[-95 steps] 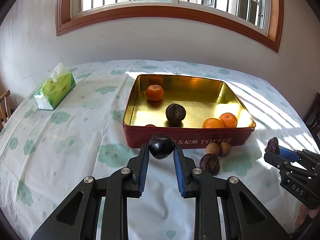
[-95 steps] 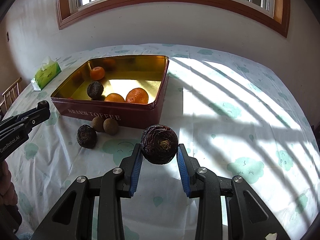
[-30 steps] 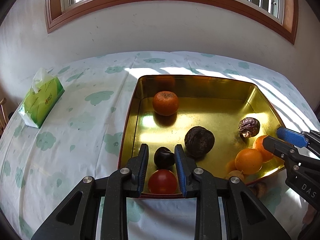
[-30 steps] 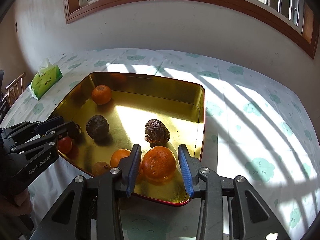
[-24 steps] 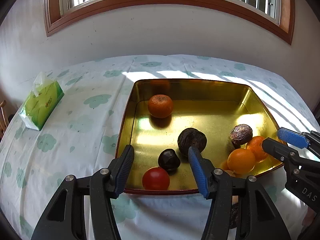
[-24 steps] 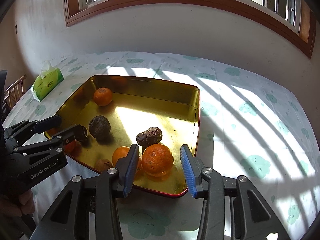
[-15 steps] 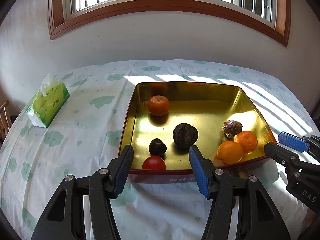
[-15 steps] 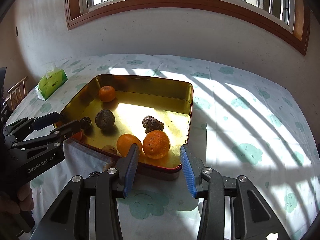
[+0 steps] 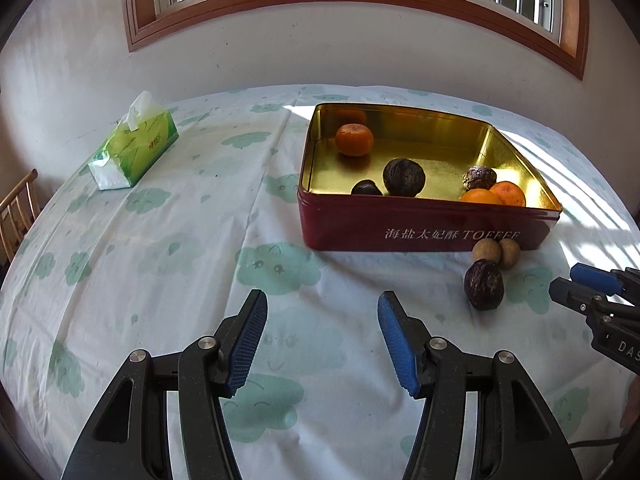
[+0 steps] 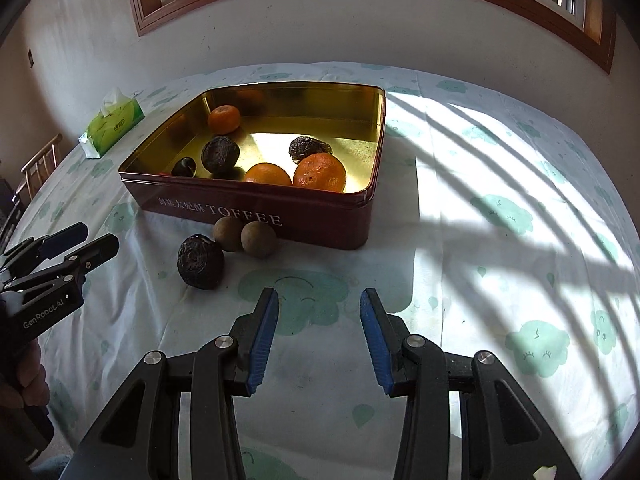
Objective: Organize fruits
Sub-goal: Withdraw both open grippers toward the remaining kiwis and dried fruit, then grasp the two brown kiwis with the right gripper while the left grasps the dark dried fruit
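A red toffee tin (image 9: 424,228) with a gold inside holds three oranges (image 9: 354,140), a dark round fruit (image 9: 403,177), a small dark fruit (image 9: 366,188) and a wrinkled fruit (image 9: 479,177). In front of the tin, a dark wrinkled fruit (image 9: 483,290) and two tan round fruits (image 9: 485,251) lie on the cloth. My left gripper (image 9: 321,304) hangs open over bare cloth, short of the tin. My right gripper (image 10: 319,296) is open too, with the dark wrinkled fruit (image 10: 200,256) off to its left. Each gripper shows at the edge of the other's view.
A green tissue box (image 9: 134,148) lies at the far left of the table. A wooden chair (image 9: 18,212) stands past the left edge. The white wall and a window close the far side. A hand (image 10: 24,384) grips the left tool's handle.
The left jaws opened and left the small dark fruit in the tin. Both grippers then drew back from over the tin to the cloth in front of it.
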`<state>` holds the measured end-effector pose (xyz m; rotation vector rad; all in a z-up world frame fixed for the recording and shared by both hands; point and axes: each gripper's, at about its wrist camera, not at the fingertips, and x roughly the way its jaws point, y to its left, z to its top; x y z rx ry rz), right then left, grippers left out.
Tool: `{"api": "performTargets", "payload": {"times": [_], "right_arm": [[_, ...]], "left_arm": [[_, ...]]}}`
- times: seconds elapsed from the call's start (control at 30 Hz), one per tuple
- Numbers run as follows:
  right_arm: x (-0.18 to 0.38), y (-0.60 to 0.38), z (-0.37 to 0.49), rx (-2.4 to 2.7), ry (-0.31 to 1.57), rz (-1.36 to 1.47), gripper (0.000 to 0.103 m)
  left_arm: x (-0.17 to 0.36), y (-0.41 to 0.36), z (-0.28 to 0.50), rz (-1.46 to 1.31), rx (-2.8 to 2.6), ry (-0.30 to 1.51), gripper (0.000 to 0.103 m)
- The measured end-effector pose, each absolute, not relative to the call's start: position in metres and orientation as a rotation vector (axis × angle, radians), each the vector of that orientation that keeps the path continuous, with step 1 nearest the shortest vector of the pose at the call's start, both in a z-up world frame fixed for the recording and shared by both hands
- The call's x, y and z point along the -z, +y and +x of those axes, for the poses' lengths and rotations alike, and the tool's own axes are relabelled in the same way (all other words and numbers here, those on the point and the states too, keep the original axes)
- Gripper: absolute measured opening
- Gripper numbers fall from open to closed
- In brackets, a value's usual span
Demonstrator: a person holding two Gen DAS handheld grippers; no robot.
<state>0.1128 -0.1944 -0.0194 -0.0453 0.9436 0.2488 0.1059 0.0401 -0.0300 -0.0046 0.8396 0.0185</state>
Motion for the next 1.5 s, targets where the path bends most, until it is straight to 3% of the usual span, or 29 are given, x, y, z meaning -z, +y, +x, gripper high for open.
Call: {"api": "performTargets", "payload": {"times": [0.87, 1.5], "right_arm": [[0.036, -0.118, 0.141, -0.321, 0.917, -0.142, 0.046], [0.038, -0.158, 0.124, -0.234, 0.893, -0.081, 0.045]], "left_arm": [[0.053, 0.072, 0.098, -0.064, -0.068, 0.869, 0.063], [0.051, 0.036, 0.095, -0.039, 0.03, 0.873, 0.064]]}}
